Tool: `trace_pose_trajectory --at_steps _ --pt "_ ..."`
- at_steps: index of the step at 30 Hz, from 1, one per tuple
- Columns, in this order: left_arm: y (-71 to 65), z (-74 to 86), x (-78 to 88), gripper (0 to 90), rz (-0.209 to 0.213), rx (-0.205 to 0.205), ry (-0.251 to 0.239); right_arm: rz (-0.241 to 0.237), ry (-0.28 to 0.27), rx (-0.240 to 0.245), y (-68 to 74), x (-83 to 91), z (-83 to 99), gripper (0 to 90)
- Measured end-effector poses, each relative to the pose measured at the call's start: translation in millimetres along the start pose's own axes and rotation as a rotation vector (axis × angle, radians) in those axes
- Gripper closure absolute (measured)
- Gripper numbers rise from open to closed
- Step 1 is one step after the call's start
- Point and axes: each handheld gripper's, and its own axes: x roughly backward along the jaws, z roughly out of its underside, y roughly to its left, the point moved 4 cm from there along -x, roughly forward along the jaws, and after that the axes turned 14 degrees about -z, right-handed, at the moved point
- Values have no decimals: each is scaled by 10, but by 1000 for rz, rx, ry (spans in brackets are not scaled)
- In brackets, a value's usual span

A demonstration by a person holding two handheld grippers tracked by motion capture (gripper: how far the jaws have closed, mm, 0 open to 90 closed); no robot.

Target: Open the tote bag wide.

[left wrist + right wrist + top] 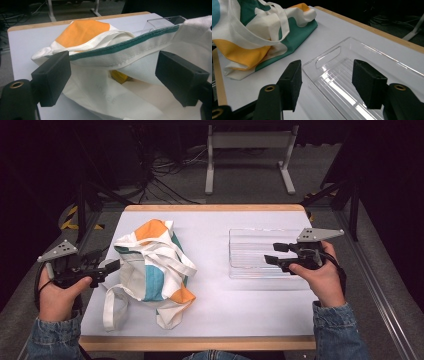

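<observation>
- Where the white table top (220, 305) meets its pale wooden edging at the left, the left gripper (114, 266) is held by a hand (57, 292) in a denim sleeve; its blocky black jaws stand released, wide apart, at the mouth of the bag, closing on nothing; a grey three-cornered plate sits on top.
- Tote bag (152, 265): soft, crumpled woven cloth, white with orange, teal and green patches, lying on the left half of the table; long white webbing straps (111, 307) loop toward the near edge; in the left gripper view the green-trimmed hem (130, 45) spans the gap between the jaws, and a small yellow object (120, 76) shows inside the opening, its kind unclear.
- Clear tray (255, 254): rigid, transparent, rectangular plastic with a ribbed floor and a slot handle (328, 57) in its end wall; it rests on the right half, well apart from the bag.
- Right gripper (274, 254): held over the tray, jaws released and parted, grasping nothing; the tray's near corner lies between them in the right gripper view.
</observation>
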Motion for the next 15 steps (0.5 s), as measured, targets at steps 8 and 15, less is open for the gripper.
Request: trace_pose_trajectory --at_steps 8,15 --pt "-39 5 75 201 -11 -38 11 -87 22 97 125 -178 -108 486" --pt "-12 34 124 196 -42 -28 17 -128 9 114 186 -320 -277 562"
